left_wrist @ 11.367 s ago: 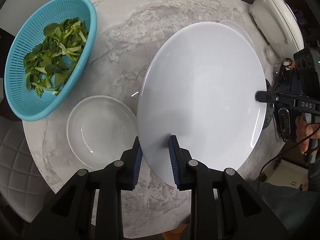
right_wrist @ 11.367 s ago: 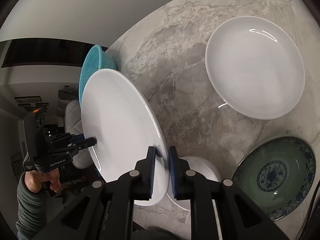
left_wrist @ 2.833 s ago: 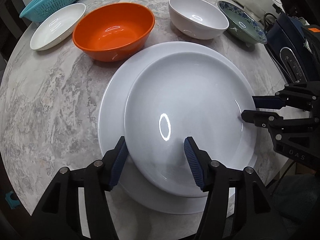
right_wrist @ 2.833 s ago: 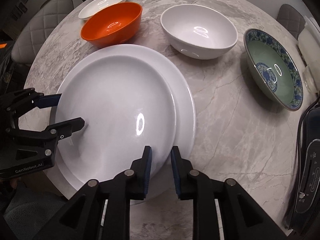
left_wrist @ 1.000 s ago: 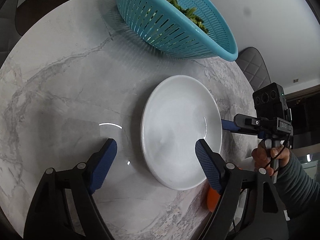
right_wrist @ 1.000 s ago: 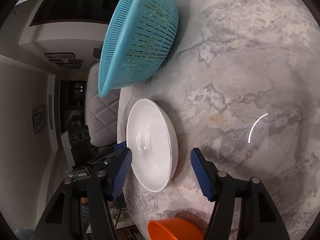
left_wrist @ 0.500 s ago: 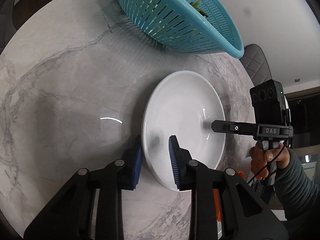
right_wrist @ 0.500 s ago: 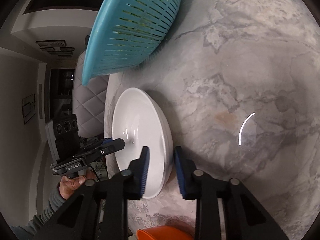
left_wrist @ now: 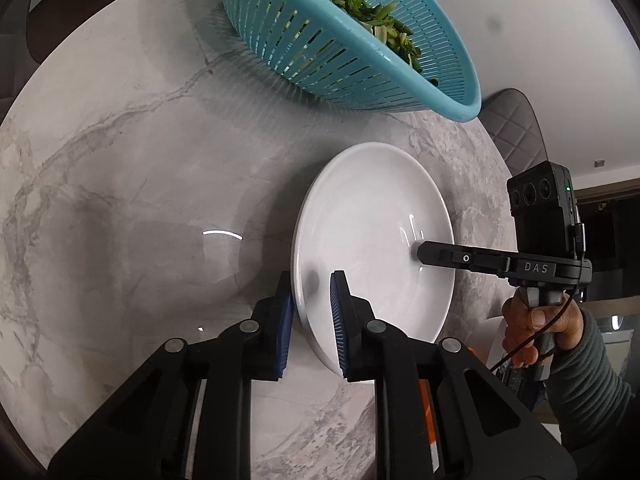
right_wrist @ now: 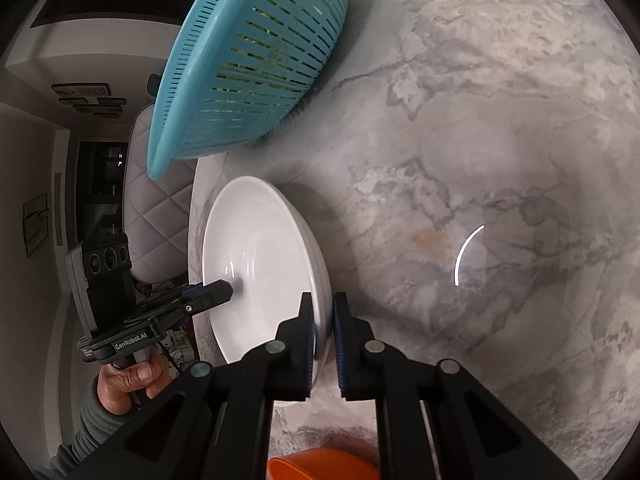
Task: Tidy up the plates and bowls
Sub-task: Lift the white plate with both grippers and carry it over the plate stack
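Observation:
A shallow white plate is held between both grippers over the marble table. My left gripper is shut on its near rim. My right gripper is shut on the opposite rim; the same plate shows in the right wrist view. In the left wrist view the right gripper reaches in from the right. In the right wrist view the left gripper reaches in from the left. An orange bowl peeks in at the bottom.
A teal colander with green leaves stands just beyond the plate; it also shows in the right wrist view. A quilted grey chair stands past the table edge.
Both grippers were open around the plate a second ago and have since closed on its opposite rims. The plate sits slightly closer and more tilted in view.

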`<state>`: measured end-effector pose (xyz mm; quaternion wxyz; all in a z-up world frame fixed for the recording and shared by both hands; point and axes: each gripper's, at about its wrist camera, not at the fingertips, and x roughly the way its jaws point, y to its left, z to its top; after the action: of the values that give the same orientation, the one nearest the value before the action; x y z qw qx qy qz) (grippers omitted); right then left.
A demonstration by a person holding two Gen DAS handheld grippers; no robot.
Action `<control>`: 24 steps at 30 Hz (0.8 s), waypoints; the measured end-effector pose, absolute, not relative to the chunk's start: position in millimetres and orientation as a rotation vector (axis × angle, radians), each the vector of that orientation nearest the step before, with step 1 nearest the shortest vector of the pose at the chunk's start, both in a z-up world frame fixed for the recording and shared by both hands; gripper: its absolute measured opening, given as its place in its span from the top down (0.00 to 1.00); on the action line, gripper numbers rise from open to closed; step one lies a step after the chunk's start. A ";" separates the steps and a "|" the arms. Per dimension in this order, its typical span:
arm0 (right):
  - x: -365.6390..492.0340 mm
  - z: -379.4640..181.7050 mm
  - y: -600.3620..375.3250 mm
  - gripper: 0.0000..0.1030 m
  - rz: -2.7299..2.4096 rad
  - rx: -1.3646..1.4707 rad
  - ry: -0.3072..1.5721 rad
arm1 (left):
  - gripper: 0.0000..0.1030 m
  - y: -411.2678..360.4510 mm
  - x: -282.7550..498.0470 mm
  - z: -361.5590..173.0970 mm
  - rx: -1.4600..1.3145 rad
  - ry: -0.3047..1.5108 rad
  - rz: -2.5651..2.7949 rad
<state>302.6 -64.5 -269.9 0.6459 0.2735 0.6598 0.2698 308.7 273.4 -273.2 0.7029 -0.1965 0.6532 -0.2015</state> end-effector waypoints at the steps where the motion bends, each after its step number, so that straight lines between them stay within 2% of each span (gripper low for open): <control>1: 302.9 -268.8 -65.8 0.89 0.608 0.623 1.505 | 0.84 271.7 309.0 -270.1 -0.439 1.453 -0.449; 12: 294.2 -223.3 -88.7 0.89 0.586 0.626 1.449 | 0.84 252.8 289.2 -221.2 -0.436 1.414 -0.491; 24: 228.0 -150.6 -111.4 0.88 0.591 0.639 1.326 | 0.84 223.1 225.7 -143.8 -0.388 1.344 -0.559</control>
<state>228.0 -111.4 -150.6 0.7016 0.2869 0.5957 0.2656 225.7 223.1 -143.8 0.7296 -0.1761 0.6101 -0.2539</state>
